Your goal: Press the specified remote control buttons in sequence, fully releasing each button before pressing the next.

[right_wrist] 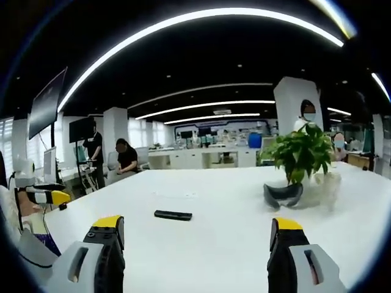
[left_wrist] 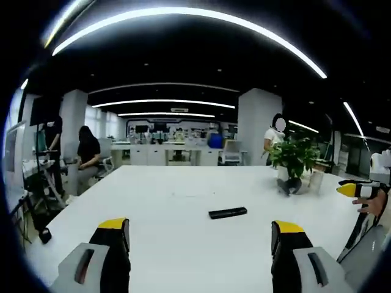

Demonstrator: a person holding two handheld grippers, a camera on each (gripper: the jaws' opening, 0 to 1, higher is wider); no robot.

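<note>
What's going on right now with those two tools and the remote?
Left tool open, empty. Right tool open, empty. Remote flat on white table, untouched. Potted plant well off to the side, path clear.

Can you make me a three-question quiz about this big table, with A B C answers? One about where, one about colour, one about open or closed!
1. Where is the remote?
A. lying on the table
B. in a gripper
C. in the plant pot

2. What colour are the gripper tips?
A. red
B. yellow
C. green

3. How is the left gripper?
A. shut on the remote
B. shut on nothing
C. open

Answers: 1 A, the remote lies alone on the white top. 2 B, each jaw ends in yellow. 3 C, its jaws stand wide apart with nothing between.
</note>
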